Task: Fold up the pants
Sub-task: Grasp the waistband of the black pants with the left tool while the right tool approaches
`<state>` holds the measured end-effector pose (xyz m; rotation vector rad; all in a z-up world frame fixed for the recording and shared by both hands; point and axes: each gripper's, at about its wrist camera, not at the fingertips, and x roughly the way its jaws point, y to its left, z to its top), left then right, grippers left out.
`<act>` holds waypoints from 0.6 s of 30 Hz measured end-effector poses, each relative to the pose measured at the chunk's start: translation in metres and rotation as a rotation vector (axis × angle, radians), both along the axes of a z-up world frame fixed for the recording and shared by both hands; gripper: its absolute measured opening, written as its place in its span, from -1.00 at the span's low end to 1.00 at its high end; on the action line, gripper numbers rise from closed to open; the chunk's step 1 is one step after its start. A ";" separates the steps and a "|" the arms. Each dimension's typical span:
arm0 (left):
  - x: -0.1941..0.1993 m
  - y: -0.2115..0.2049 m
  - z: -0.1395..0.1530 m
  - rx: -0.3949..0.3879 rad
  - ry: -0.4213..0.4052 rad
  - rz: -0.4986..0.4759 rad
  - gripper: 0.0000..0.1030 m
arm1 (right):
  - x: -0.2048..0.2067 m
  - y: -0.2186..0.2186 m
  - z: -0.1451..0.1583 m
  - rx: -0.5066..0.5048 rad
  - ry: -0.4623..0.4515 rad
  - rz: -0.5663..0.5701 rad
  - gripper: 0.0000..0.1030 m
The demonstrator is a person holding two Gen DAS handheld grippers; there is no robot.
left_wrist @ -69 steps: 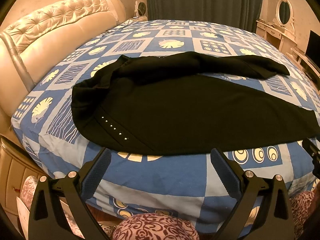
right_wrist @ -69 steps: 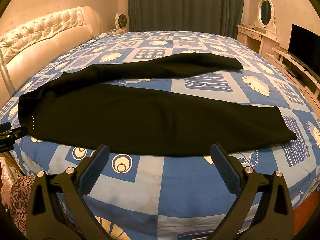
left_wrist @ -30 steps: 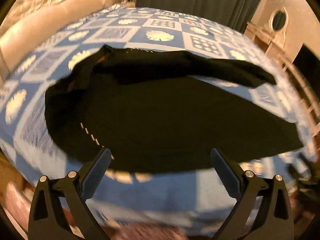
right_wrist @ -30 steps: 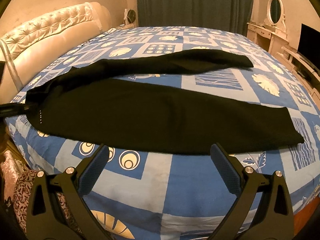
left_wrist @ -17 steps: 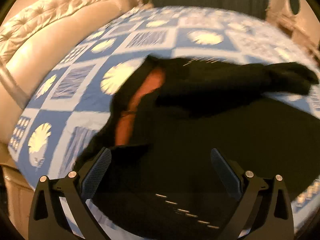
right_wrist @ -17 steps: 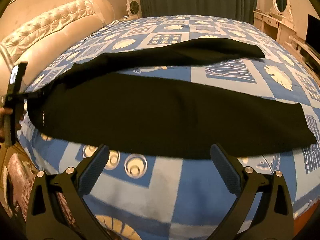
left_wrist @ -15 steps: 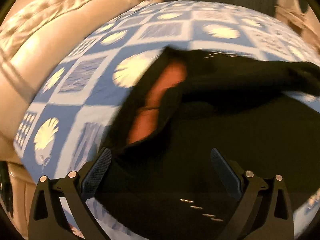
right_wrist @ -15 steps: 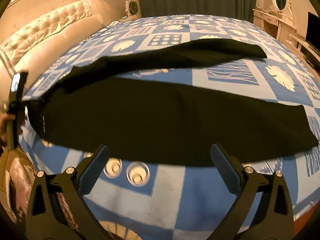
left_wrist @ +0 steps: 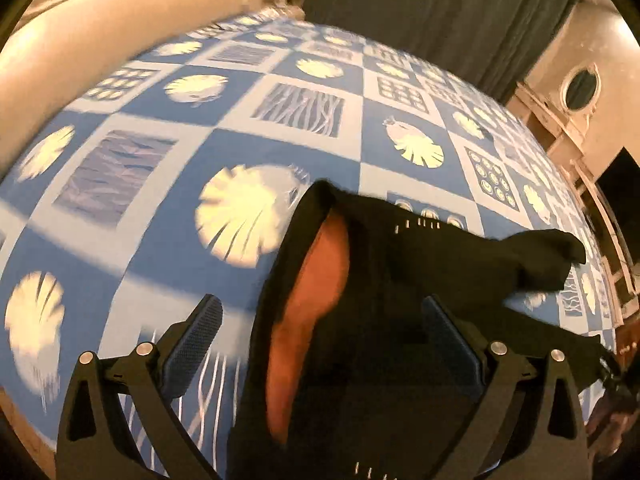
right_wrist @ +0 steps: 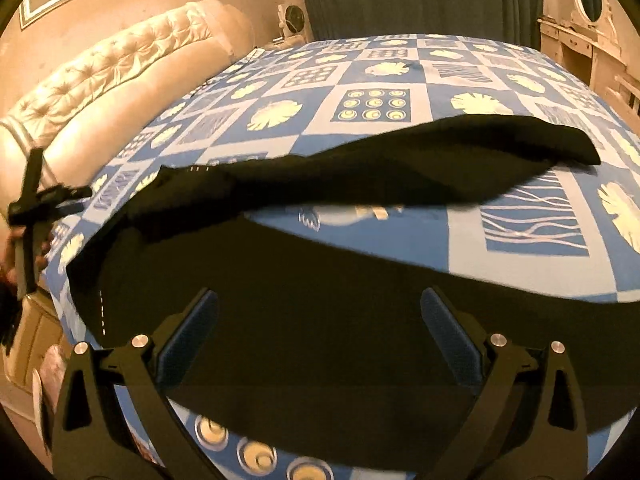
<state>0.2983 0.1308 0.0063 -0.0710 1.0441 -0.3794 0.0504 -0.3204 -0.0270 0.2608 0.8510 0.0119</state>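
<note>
While both grippers hang above the cloth with nothing between their pads, the fold itself has not begun; this reads as the reach-in for a first grasp.

Black pants (right_wrist: 320, 292) lie spread on the blue-and-white patterned bedspread (right_wrist: 536, 224), waist toward the tufted headboard (right_wrist: 120, 68). The near leg lies flat along the bed's front edge. The far leg (right_wrist: 460, 160) angles away, so the two legs make an open V with bare bedspread between them.

Left gripper (left_wrist: 320, 344): fingers spread wide, empty, poised over the waist end. The waistband gapes there and shows an orange lining (left_wrist: 316, 296). A row of small pale studs (left_wrist: 416, 224) sits on the cloth just beyond. Left view is blurred; fine contact cannot be told, but the pads look clear of the fabric.

Right gripper (right_wrist: 320, 340): fingers also wide, empty, over the middle of the near leg. In its view the left gripper (right_wrist: 36, 200) shows at the far left, held in a hand.

Judgement on the next move: the legs want laying one on the other. That calls for a pinch at the waist edge with the left and a second pinch further along with the right, each taking the full cloth thickness. The gaping waistband may let only one layer be caught.
</note>
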 end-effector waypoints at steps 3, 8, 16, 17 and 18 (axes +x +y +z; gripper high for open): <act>0.056 -0.013 -0.020 0.014 0.102 -0.005 0.93 | 0.009 -0.001 -0.001 0.004 -0.012 0.007 0.96; 0.121 -0.028 -0.077 0.097 0.267 -0.007 0.93 | 0.026 -0.013 -0.004 0.014 -0.027 0.102 0.96; 0.141 -0.045 -0.088 0.046 0.250 -0.048 0.93 | 0.086 -0.056 0.004 0.016 -0.009 0.200 0.96; 0.146 -0.044 -0.091 0.006 0.265 -0.040 0.92 | 0.093 -0.060 0.003 0.015 -0.004 0.200 0.96; 0.149 -0.044 -0.095 -0.018 0.289 -0.030 0.92 | 0.103 -0.065 0.001 0.027 0.001 0.217 0.96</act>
